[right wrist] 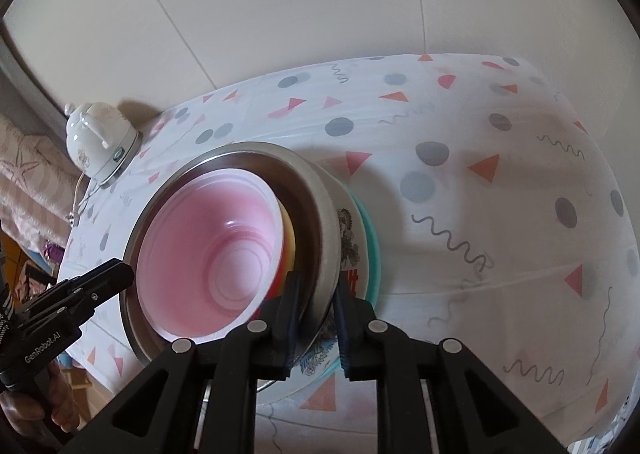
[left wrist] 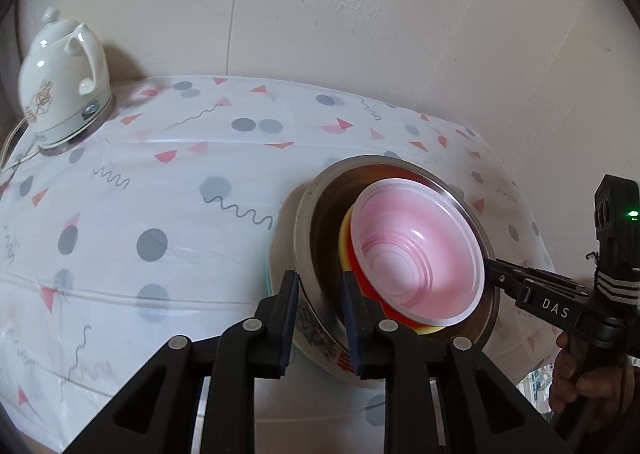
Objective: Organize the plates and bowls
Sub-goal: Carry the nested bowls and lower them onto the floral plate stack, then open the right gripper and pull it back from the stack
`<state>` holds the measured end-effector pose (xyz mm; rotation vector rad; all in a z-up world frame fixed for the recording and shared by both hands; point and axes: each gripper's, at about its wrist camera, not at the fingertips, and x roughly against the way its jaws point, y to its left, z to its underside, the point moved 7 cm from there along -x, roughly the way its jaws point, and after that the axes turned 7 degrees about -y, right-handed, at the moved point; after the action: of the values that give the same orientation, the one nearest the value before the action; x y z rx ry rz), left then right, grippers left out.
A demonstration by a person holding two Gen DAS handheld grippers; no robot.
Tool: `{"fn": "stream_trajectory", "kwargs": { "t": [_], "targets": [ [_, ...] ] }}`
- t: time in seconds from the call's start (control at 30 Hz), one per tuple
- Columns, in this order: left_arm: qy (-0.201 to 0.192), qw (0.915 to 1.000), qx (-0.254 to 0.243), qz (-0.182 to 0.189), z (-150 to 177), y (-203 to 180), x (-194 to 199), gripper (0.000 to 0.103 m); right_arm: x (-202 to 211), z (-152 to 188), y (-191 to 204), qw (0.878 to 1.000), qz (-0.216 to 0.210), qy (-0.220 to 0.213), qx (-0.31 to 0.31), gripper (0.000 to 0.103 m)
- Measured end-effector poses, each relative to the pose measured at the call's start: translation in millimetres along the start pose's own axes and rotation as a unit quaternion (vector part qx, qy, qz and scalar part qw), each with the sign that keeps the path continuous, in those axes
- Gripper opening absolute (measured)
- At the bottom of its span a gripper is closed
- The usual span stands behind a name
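- The stack sits on the desk [left wrist: 160, 158]: a pink bowl [left wrist: 416, 250] nested in yellow and red bowls, inside a steel bowl [left wrist: 316, 214], over a printed bowl [right wrist: 348, 246] and a teal plate [right wrist: 370, 230].
- Left claw [left wrist: 320, 318] is narrow, pinching the steel bowl's rim at the stack's 7 o'clock in the left view; one pad is inside the rim, one outside.
- Right claw [right wrist: 316, 322] is also narrow on that rim, at the stack's 5 o'clock in the right view.
- Risk: both grips appear to hold only the steel rim, so a lift could leave the printed bowl and plate behind.
- Risk: smooth steel held by thin pads may slip if one claw rises faster; the stack would tilt and the pink bowl, sitting loosely off-centre, could slide out.
- Risk: a swing toward 10 o'clock could strike the kettle [left wrist: 64, 74]; its cord trails near the edge.
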<state>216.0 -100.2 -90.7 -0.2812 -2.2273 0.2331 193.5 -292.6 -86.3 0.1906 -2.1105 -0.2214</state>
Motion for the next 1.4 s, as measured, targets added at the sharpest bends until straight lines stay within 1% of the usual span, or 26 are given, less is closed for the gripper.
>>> {"fn": "stream_trajectory", "kwargs": {
  "t": [0.17,0.3,0.33,0.4,0.5,0.57,0.63,0.7,0.77,0.8,0.83,0.93,1.13,1.23,1.37,1.4],
  "targets": [
    [-0.015,0.9997,0.005,-0.021,4.1,-2.8,12.6,0.03,2.4,0.6,0.1,1.0,-0.003,-0.002,0.009,0.02],
    [-0.033,0.999,-0.004,-0.032,6.3,-2.9,25.3,0.032,9.3,2.4,3.0,1.0,0.002,-0.013,0.014,0.021],
    [-0.038,0.9988,-0.006,-0.031,6.2,-3.2,28.7,0.032,13.3,2.7,3.7,1.0,0.006,-0.02,0.014,0.021],
    [-0.046,0.9986,-0.009,-0.025,6.2,-3.4,35.5,0.035,20.6,2.8,3.7,0.999,0.019,-0.033,0.011,0.026],
    [-0.063,0.9973,-0.028,-0.025,7.0,-3.4,47.5,0.039,33.3,4.1,1.6,0.998,0.041,-0.056,-0.004,0.029],
    [-0.071,0.9964,-0.041,-0.023,8.5,-0.9,56.4,0.047,42.7,6.7,2.0,0.996,0.06,-0.07,-0.011,0.031],
    [-0.075,0.9958,-0.049,-0.021,11.0,2.5,65.4,0.048,52.9,12.0,6.9,0.993,0.083,-0.083,-0.016,0.032],
    [-0.076,0.9953,-0.055,-0.022,15.0,5.9,72.5,0.053,61.0,17.3,15.4,0.99,0.104,-0.093,-0.006,0.033],
    [-0.082,0.9944,-0.063,-0.022,18.7,9.3,80.8,0.063,69.8,23.9,26.1,0.986,0.125,-0.106,0.007,0.035],
    [-0.084,0.994,-0.067,-0.021,21.0,10.3,84.4,0.065,74.6,28.1,32.9,0.984,0.136,-0.113,0.012,0.036],
    [-0.085,0.9936,-0.072,-0.02,23.8,11.7,87.7,0.068,78.7,32.7,39.2,0.983,0.143,-0.119,0.013,0.037],
    [-0.084,0.9929,-0.082,-0.017,31.9,15.0,94.0,0.072,87.4,46.9,53.1,0.978,0.16,-0.131,0.0,0.04],
    [-0.082,0.9928,-0.086,-0.016,48.6,27.5,105.7,0.081,99.9,84.3,71.8,0.969,0.201,-0.141,-0.026,0.04],
    [-0.092,0.9918,-0.088,-0.014,52.9,29.7,113.7,0.091,106.5,95.2,77.8,0.964,0.218,-0.15,-0.03,0.041],
    [-0.101,0.9895,-0.102,-0.011,57.7,25.7,121.7,0.096,115.6,101.4,84.6,0.96,0.228,-0.159,-0.037,0.042],
    [-0.103,0.9889,-0.107,-0.01,59.1,24.2,124.0,0.099,117.7,101.8,86.5,0.96,0.228,-0.162,-0.037,0.042]
  ]
}}
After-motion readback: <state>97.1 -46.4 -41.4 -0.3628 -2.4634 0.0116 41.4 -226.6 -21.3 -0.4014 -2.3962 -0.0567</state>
